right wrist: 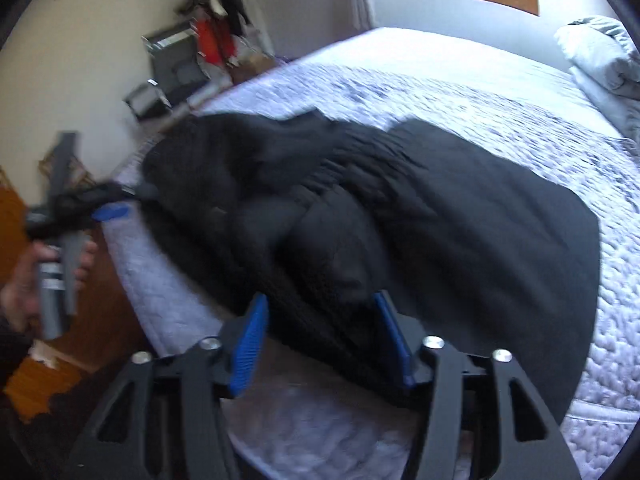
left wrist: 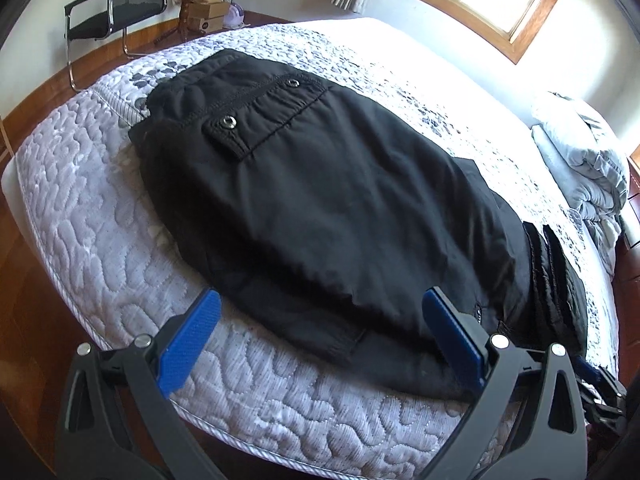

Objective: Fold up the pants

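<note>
- No writing can be read anywhere in either view.
- The cardboard boxes point(left wrist: 206, 10) by the far wall carry a dark round mark, too small to make out.

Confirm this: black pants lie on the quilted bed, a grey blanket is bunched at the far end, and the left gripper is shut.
Wrong on the left gripper: its jaws stand wide open in the left wrist view. The pants, bed and blanket are as stated.

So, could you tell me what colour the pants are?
Black pants, clearest in the left wrist view.
</note>
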Demonstrator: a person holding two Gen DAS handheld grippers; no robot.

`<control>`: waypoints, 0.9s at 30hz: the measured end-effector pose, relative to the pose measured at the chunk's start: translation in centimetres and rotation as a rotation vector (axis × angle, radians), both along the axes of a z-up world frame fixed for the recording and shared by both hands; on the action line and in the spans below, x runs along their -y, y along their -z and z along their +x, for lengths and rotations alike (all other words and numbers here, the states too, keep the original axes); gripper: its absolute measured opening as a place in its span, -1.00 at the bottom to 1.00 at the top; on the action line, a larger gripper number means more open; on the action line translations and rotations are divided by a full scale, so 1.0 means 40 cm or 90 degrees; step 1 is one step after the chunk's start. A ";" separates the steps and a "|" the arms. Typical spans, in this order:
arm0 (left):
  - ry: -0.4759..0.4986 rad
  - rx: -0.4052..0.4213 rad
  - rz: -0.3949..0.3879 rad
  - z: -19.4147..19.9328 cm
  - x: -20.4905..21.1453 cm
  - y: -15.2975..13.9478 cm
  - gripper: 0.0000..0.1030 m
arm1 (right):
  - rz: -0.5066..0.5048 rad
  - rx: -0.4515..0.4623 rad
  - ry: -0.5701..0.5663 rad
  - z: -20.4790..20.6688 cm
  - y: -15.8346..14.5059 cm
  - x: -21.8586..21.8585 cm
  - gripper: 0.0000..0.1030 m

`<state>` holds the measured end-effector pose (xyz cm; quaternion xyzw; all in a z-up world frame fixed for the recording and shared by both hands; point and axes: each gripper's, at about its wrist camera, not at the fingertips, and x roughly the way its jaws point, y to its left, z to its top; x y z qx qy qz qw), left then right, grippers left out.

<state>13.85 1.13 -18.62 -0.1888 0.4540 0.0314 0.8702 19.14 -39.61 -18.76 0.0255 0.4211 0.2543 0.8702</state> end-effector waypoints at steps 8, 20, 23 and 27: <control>0.005 -0.001 -0.015 -0.003 0.007 0.011 0.95 | -0.069 0.055 0.001 -0.004 -0.045 -0.050 0.11; 0.005 0.003 0.008 -0.014 -0.007 0.011 0.95 | -0.090 0.014 0.018 0.040 0.006 -0.049 -0.70; 0.004 0.000 0.006 -0.009 -0.004 0.016 0.95 | -0.090 0.029 -0.008 0.029 -0.021 -0.065 -0.73; 0.004 -0.001 0.001 -0.007 0.003 0.019 0.95 | -0.116 0.020 -0.044 0.021 -0.004 -0.101 -0.73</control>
